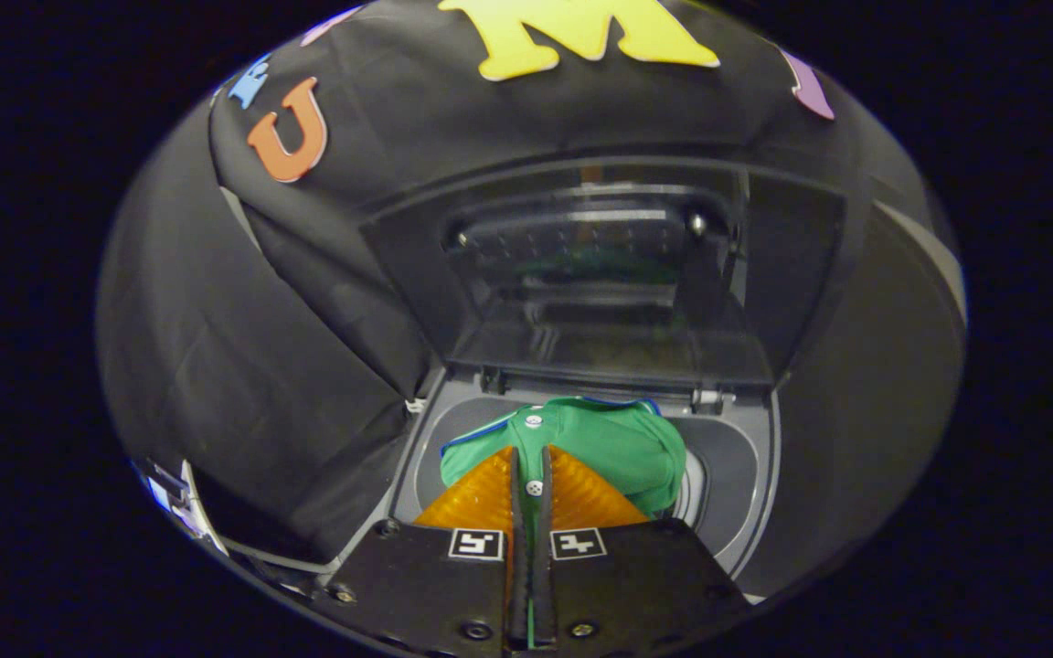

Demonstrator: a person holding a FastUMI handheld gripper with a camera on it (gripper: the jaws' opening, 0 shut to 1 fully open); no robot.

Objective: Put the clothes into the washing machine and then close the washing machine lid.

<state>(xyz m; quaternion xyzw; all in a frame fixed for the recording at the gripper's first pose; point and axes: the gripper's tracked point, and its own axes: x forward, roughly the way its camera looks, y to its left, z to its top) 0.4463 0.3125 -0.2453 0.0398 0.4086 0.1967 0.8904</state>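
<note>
A green garment [618,443] with white buttons and a blue collar edge hangs bunched over the round drum opening of the washing machine [737,475]. My gripper [531,461] is shut on the green garment, a strip of its button placket pinched between the two fingers. The cloth spreads ahead of and to the right of the fingers. The machine's dark, see-through lid [600,274] stands upright behind the opening, hinged along the back edge.
Black booth cloth [243,366] drapes close on the left of the machine and rises behind the lid. The grey top rim [426,439] of the machine frames the opening on the left.
</note>
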